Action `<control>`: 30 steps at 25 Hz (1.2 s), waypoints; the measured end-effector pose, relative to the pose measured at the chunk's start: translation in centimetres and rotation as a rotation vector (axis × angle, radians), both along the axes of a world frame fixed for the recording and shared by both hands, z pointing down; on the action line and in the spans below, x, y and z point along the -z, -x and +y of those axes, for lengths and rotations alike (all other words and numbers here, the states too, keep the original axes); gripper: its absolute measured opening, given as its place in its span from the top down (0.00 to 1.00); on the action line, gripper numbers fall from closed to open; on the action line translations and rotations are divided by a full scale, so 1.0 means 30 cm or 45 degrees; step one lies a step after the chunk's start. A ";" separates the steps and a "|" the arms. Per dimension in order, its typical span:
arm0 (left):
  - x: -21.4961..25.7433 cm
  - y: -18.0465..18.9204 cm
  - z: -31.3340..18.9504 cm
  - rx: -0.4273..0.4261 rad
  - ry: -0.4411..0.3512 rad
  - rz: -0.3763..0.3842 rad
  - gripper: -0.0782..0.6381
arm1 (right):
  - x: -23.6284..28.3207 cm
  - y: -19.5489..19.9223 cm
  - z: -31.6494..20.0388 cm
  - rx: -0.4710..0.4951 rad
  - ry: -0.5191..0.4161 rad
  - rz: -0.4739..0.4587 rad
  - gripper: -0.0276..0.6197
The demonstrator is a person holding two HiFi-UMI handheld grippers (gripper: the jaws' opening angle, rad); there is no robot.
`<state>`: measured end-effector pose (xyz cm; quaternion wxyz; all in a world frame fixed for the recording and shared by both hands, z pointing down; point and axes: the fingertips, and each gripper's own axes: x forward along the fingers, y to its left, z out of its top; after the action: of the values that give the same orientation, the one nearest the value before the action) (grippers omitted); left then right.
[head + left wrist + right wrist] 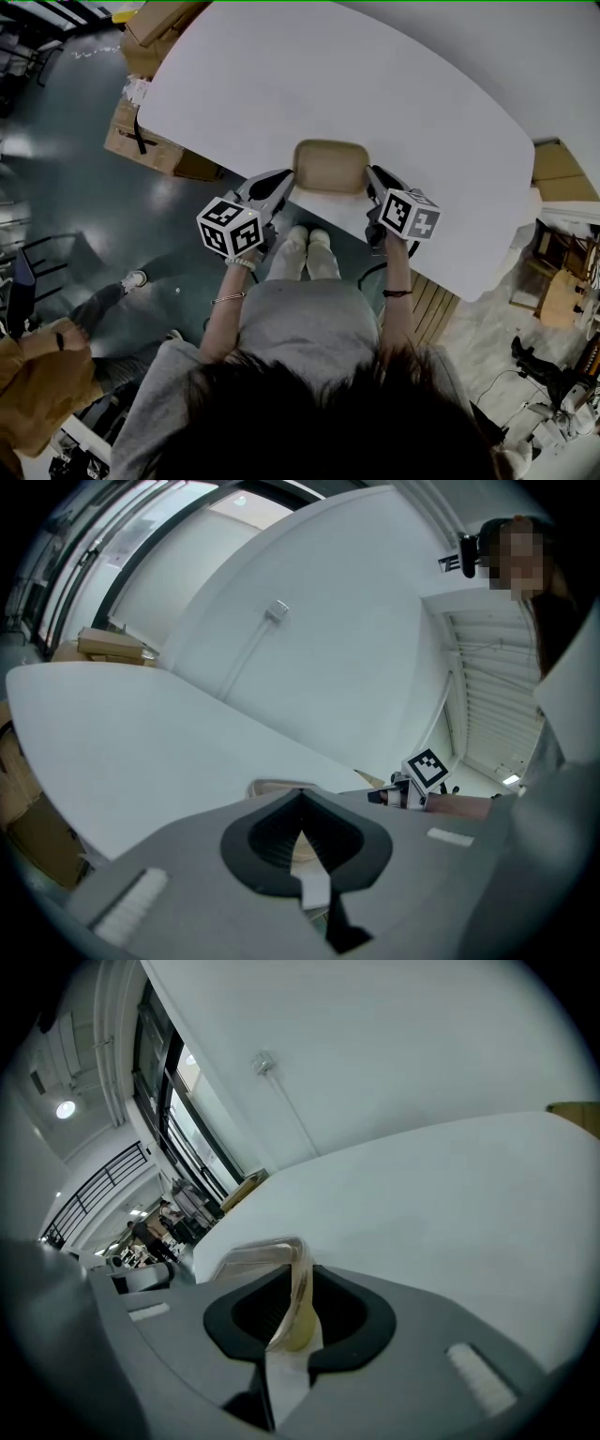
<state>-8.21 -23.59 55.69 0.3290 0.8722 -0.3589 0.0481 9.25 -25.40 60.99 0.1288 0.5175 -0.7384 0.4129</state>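
- Clamping onto the beige tray [330,167] from both ends, one tool per side, that's the scene on the head view.
- Left tool [284,185] bites the tray's rim at 9 o'clock. The left gripper view shows its pads pinched tight on a thin tan edge.
- Right tool [376,184] has the opposite rim at 3 o'clock. In the right gripper view the translucent rim stands up between the pads, squeezed firm.
- The tray lies at the 6 o'clock edge of the white desk [328,75], the edge nearest the person. Whether it rests on the desk or hangs just clear, I cannot tell.
- Each tool carries its marker cube: the left cube [230,227] at 7 o'clock from the tray, the right cube [410,213] at 4 o'clock.
- Pale shoes [306,251] show on the dark floor at 6 o'clock, just below the tray.
- Cardboard boxes [150,141] sit on the floor at 10 o'clock, tucked against the desk's far-left edge.
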 end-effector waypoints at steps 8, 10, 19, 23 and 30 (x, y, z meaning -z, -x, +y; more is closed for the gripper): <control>0.004 0.006 -0.008 0.003 -0.007 0.002 0.90 | 0.003 0.015 -0.004 0.007 -0.017 0.038 0.85; 0.010 0.004 -0.009 0.006 -0.012 0.002 0.90 | 0.006 0.013 -0.003 0.000 -0.017 0.044 0.86; 0.031 0.002 -0.015 0.023 -0.031 0.004 0.90 | 0.016 -0.003 -0.004 -0.030 -0.045 0.114 0.90; 0.040 0.001 -0.018 0.034 -0.039 0.005 0.90 | 0.022 -0.015 -0.005 -0.041 -0.055 0.131 0.90; 0.058 0.007 -0.028 0.042 -0.059 0.007 0.90 | 0.051 -0.034 -0.014 -0.071 -0.089 0.099 0.91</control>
<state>-8.43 -24.44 53.96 0.3104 0.8737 -0.3733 0.0319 10.28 -25.81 59.46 0.1277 0.5576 -0.7322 0.3697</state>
